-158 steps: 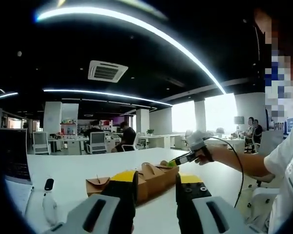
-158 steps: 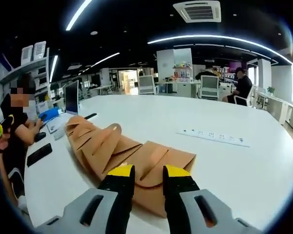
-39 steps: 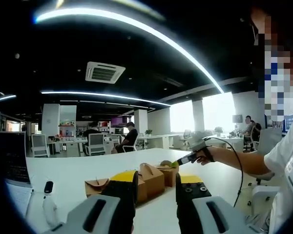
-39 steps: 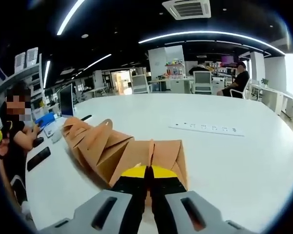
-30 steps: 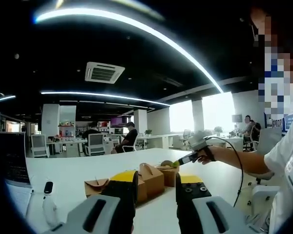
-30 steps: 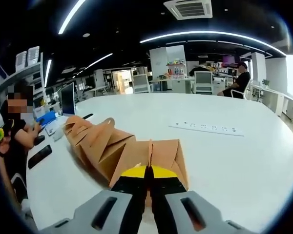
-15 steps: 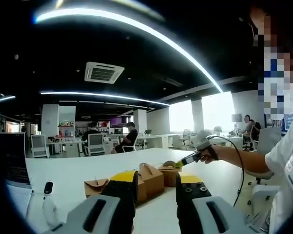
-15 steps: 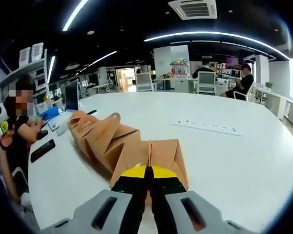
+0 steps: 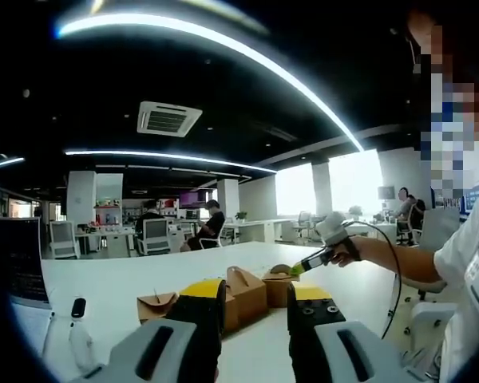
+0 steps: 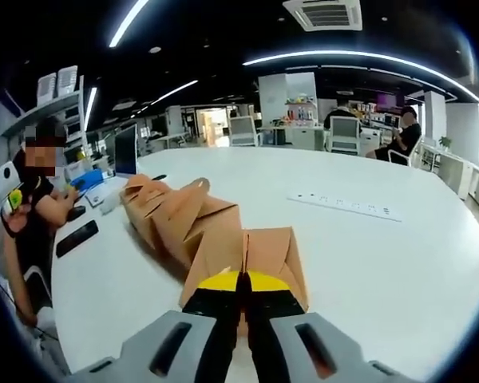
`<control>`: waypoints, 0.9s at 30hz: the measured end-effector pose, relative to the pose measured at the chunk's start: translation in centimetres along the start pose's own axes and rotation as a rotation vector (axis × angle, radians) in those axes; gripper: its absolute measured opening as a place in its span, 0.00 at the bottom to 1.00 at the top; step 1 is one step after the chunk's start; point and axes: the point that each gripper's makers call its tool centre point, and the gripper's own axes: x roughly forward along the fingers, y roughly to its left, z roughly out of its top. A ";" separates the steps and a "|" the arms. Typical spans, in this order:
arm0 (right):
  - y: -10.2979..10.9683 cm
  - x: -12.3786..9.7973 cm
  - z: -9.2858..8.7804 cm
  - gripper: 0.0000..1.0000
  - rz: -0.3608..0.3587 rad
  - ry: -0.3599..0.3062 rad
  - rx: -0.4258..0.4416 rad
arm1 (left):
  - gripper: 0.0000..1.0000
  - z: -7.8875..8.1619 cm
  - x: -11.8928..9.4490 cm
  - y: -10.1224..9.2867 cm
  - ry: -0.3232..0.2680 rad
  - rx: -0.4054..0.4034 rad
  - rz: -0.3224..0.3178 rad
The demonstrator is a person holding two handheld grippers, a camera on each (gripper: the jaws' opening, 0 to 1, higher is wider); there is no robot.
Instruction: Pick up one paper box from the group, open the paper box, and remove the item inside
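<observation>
Right gripper view: right claw (image 10: 241, 289) clamped on paper box (image 10: 247, 254). Left gripper view: left claw (image 9: 253, 302) spread, holding nothing.

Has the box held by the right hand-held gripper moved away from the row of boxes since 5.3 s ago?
Yes. The held box now stands clear of the row of boxes, pulled toward the camera.

Right gripper (image 10: 241, 281) jaws pinched together; left gripper (image 9: 255, 297) jaws apart

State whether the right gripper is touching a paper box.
Touching. In the right gripper view, the right gripper has its jaws closed on the top ridge of the nearest paper box.
</observation>
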 end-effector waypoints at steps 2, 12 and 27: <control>0.1 -0.1 -0.1 0.03 0.003 0.003 -0.001 | 0.32 0.0 0.0 0.0 0.001 0.000 0.000; 0.5 -0.6 -0.4 0.03 0.017 0.012 -0.003 | 0.32 0.0 0.0 0.0 0.001 0.002 -0.001; 1.6 -1.6 -0.8 0.03 0.058 0.047 -0.059 | 0.33 0.0 0.0 -0.2 -0.002 0.005 -0.004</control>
